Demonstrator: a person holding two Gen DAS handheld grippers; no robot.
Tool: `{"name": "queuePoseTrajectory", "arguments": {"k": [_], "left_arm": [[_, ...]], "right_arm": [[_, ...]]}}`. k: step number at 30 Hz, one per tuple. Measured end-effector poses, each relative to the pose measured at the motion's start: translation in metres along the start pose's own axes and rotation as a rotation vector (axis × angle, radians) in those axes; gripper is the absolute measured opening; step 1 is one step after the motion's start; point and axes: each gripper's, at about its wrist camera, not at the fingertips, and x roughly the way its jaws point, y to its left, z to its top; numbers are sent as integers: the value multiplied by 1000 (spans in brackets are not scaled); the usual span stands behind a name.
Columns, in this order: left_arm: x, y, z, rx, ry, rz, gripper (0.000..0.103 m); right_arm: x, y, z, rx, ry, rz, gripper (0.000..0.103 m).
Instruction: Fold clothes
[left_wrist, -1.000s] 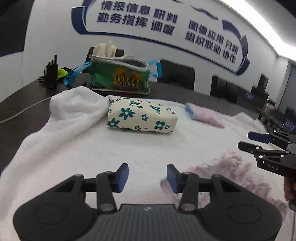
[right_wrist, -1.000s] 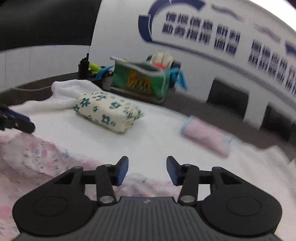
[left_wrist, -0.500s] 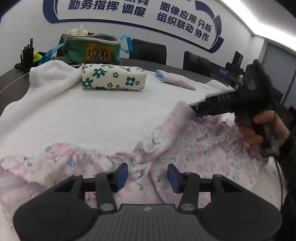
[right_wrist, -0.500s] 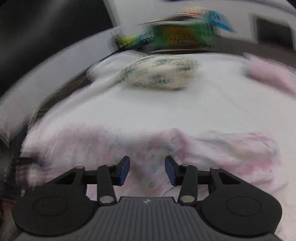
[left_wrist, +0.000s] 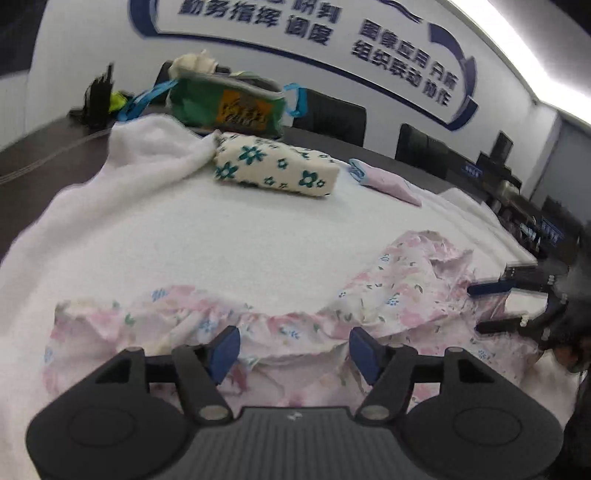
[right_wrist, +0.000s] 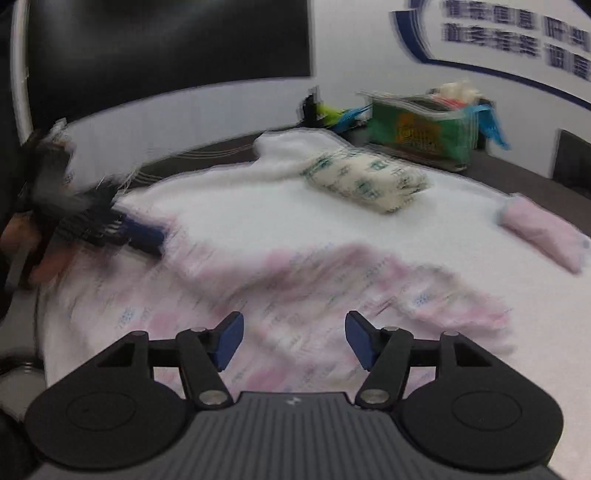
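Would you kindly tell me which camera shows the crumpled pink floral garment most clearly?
The left wrist view: the crumpled pink floral garment is sharp there, its ruffled edge and flowers distinct. The right wrist view shows it spread wider but motion-blurred.

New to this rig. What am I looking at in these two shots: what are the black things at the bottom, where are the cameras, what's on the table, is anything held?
Each shot comes from a fisheye camera on a handheld two-finger gripper, looking along its fingers. The black parts with blue pads are the left gripper and right gripper, both open, holding nothing. Each gripper also shows at the edge of the other's view.

A white towel covers the table. On it lie a crumpled pink floral garment, a folded cream bundle with green flowers and a small pink folded piece. A green bag stands behind.
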Motion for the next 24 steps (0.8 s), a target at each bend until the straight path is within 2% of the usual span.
{"name": "queuePoseTrajectory", "arguments": {"k": [1, 5, 7, 8, 11, 12, 16, 18, 19, 22, 24], "left_arm": [[0, 2, 0, -13, 2, -20, 64], [9, -13, 7, 42, 13, -3, 64], [14, -21, 11, 70, 19, 6, 62], [16, -24, 12, 84, 22, 10, 57], [23, -36, 18, 125, 30, 24, 56], [25, -40, 20, 139, 33, 28, 57], [34, -53, 27, 189, 43, 45, 57], [30, -44, 31, 144, 28, 45, 30], [28, -39, 32, 121, 20, 46, 14], [22, -25, 38, 54, -3, 46, 20], [19, -15, 41, 9, -18, 46, 32]], "right_arm": [[5, 4, -2, -12, 18, 15, 62], [17, 7, -6, -20, 38, 30, 62], [21, 1, -5, -17, 37, 18, 61], [21, -2, -4, -15, 32, 5, 62], [19, -11, -3, 8, 34, -62, 62], [17, -11, -3, 5, 46, -58, 62], [12, 13, -7, -121, 44, -9, 62], [16, 20, -7, -145, 56, -19, 62], [17, 22, -8, -144, 61, -23, 62], [16, 25, -10, -134, 63, -31, 62], [14, 25, -13, -132, 64, -31, 62]]}}
